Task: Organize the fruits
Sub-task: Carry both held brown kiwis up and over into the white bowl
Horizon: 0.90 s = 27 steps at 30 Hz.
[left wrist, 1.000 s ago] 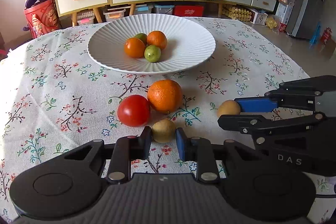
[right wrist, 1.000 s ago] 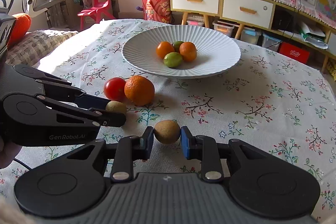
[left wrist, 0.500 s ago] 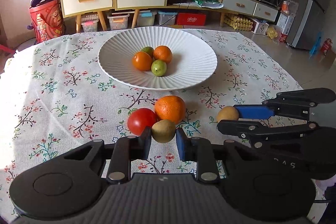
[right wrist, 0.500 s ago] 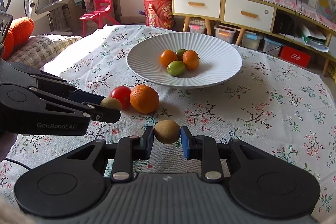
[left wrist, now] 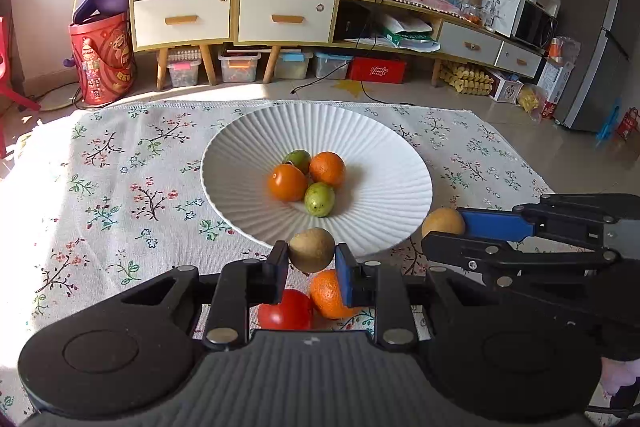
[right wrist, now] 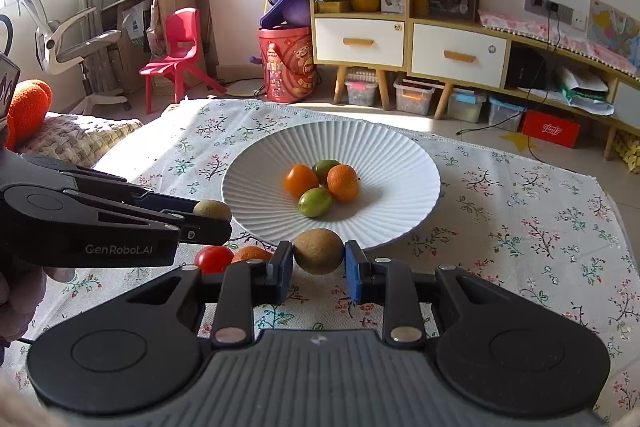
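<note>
My left gripper (left wrist: pixel 311 263) is shut on a brown kiwi (left wrist: pixel 311 249), held above the table at the near rim of the white ribbed plate (left wrist: pixel 380 163). My right gripper (right wrist: pixel 319 267) is shut on a second brown kiwi (right wrist: pixel 319 251), also lifted near the plate's (right wrist: pixel 400 163) front rim. The plate holds two orange fruits and two green ones (left wrist: pixel 319 199). A red tomato (left wrist: pixel 285 310) and a large orange (left wrist: pixel 329 294) lie on the cloth below my left gripper. Each gripper shows in the other's view, the right one (left wrist: pixel 444 227) and the left one (right wrist: pixel 212 215).
The table has a floral cloth (left wrist: pixel 112 187). Beyond its far edge are a cabinet with drawers (left wrist: pixel 232 15), a red bucket (left wrist: pixel 102 57) and storage boxes on the floor. A red chair (right wrist: pixel 180 47) and a cushion (right wrist: pixel 76 139) are left of the table.
Both grippers have lifted their kiwis off the cloth and moved forward toward the plate. The tomato and large orange stayed on the cloth and now sit below the left gripper.
</note>
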Motion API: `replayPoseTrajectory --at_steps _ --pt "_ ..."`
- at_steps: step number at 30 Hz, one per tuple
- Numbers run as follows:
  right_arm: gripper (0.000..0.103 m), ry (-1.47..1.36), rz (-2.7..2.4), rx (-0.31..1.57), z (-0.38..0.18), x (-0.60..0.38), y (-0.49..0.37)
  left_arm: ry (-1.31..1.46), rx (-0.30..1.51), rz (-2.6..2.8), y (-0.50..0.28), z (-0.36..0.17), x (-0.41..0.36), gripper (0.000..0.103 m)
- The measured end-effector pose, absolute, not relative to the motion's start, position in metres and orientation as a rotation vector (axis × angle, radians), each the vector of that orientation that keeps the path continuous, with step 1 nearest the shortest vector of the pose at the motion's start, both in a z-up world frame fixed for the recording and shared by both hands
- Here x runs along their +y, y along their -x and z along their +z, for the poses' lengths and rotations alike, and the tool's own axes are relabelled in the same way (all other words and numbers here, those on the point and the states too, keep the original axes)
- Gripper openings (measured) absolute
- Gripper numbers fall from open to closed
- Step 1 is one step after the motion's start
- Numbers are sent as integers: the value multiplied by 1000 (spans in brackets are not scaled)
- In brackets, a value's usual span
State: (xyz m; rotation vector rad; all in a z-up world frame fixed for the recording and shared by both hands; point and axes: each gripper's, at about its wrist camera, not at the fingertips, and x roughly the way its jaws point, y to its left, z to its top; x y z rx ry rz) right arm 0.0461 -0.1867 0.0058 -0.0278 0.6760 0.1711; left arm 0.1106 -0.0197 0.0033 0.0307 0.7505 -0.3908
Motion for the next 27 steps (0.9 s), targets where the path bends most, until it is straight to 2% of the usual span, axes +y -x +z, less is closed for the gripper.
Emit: replayPoseTrajectory --at_steps 27 --pt "25 91 132 752 -21 -197 -100 -244 716 -409 -160 -28 -47 9"
